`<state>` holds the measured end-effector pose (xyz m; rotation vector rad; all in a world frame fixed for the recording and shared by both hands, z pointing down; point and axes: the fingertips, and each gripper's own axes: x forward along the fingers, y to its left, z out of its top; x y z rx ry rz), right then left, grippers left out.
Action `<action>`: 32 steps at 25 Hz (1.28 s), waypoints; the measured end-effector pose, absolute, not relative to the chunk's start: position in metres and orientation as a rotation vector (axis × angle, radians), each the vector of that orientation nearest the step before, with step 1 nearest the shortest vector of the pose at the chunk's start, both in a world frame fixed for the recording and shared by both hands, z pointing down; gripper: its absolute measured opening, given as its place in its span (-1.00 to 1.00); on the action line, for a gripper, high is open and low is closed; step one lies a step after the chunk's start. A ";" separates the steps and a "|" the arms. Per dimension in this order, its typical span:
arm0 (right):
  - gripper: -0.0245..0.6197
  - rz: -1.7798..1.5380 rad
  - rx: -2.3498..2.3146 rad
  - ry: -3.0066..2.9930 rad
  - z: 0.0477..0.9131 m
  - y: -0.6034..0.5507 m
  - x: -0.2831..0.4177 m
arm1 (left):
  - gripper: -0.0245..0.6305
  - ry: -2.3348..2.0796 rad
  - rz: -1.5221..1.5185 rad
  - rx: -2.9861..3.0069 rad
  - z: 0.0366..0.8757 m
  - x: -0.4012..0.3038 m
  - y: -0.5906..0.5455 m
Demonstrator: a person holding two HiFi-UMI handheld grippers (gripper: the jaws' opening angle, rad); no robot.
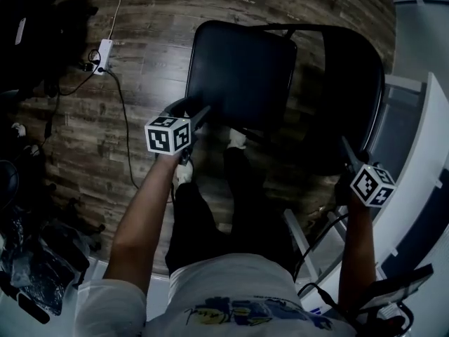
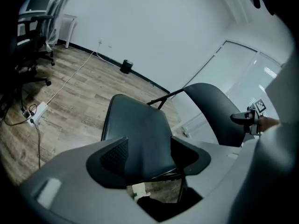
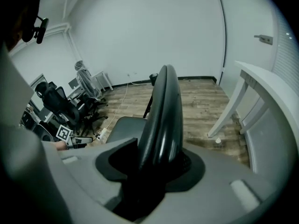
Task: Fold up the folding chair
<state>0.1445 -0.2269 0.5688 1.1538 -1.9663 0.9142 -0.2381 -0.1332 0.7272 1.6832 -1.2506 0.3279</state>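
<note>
The chair (image 1: 273, 55) stands unfolded on the floor (image 1: 154, 62), its seat (image 1: 235, 76) running farther out from the left tool (image 1: 188, 111), whose wide-open jaws straddle the near edge without gripping, while the right tool (image 1: 349, 153) clamps the backrest (image 1: 354, 90) top at right.

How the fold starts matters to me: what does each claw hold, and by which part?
The right claw grips the backrest by its near edge. The left claw is open over the seat's near corner and holds nothing.
</note>
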 end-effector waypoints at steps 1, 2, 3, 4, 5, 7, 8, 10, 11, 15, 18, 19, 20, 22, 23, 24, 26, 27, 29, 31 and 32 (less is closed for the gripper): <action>-0.39 0.906 1.162 -1.969 0.570 -0.226 0.144 | -0.03 -1.254 0.333 1.675 0.734 -0.241 -0.133; -0.39 0.909 1.171 -1.974 0.571 -0.226 0.144 | -0.02 -1.258 0.337 1.668 0.741 -0.245 -0.134; -0.40 0.921 1.176 -1.978 0.573 -0.227 0.143 | -0.02 -1.261 0.341 1.661 0.748 -0.248 -0.135; -0.41 0.934 1.178 -1.978 0.574 -0.227 0.142 | -0.01 -1.265 0.346 1.655 0.754 -0.252 -0.135; -0.43 0.939 1.176 -1.977 0.576 -0.227 0.141 | -0.01 -1.269 0.351 1.648 0.760 -0.255 -0.135; -0.45 0.937 1.170 -1.974 0.577 -0.227 0.139 | 0.00 -1.275 0.359 1.633 0.771 -0.260 -0.136; -0.45 0.937 1.169 -1.973 0.577 -0.227 0.138 | 0.00 -1.277 0.361 1.625 0.777 -0.263 -0.136; -0.45 0.943 1.167 -1.969 0.578 -0.227 0.138 | -0.01 -1.278 0.364 1.608 0.788 -0.267 -0.136; -0.45 0.945 1.165 -1.967 0.578 -0.227 0.139 | 0.00 -1.277 0.367 1.599 0.795 -0.268 -0.135; -0.45 0.938 1.170 -1.977 0.576 -0.227 0.139 | 0.01 -1.275 0.368 1.565 0.821 -0.275 -0.135; -0.46 0.930 1.170 -1.991 0.575 -0.228 0.137 | 0.01 -1.264 0.336 1.545 0.837 -0.280 -0.136; -0.46 0.929 1.167 -1.996 0.575 -0.229 0.137 | 0.01 -1.266 0.326 1.541 0.842 -0.282 -0.138; -0.46 0.928 1.167 -2.001 0.575 -0.230 0.138 | 0.02 -1.270 0.318 1.540 0.845 -0.285 -0.141; -0.46 0.924 1.176 -2.005 0.574 -0.231 0.137 | 0.03 -1.275 0.296 1.537 0.853 -0.290 -0.145; -0.46 0.920 1.181 -2.001 0.573 -0.231 0.136 | 0.03 -1.274 0.283 1.534 0.856 -0.292 -0.147; -0.46 0.916 1.183 -1.993 0.572 -0.231 0.135 | 0.04 -1.270 0.270 1.532 0.859 -0.293 -0.148; -0.46 0.912 1.184 -1.983 0.572 -0.230 0.135 | 0.04 -1.255 0.251 1.530 0.866 -0.294 -0.149; -0.46 0.912 1.184 -1.982 0.572 -0.230 0.135 | 0.05 -1.250 0.245 1.530 0.870 -0.294 -0.150; -0.46 0.912 1.184 -1.984 0.573 -0.229 0.134 | 0.06 -1.240 0.226 1.522 0.876 -0.295 -0.152; -0.46 0.910 1.186 -1.987 0.573 -0.229 0.134 | 0.08 -1.217 0.195 1.509 0.883 -0.294 -0.153; -0.46 0.910 1.186 -1.988 0.573 -0.229 0.133 | 0.10 -1.201 0.176 1.504 0.887 -0.293 -0.154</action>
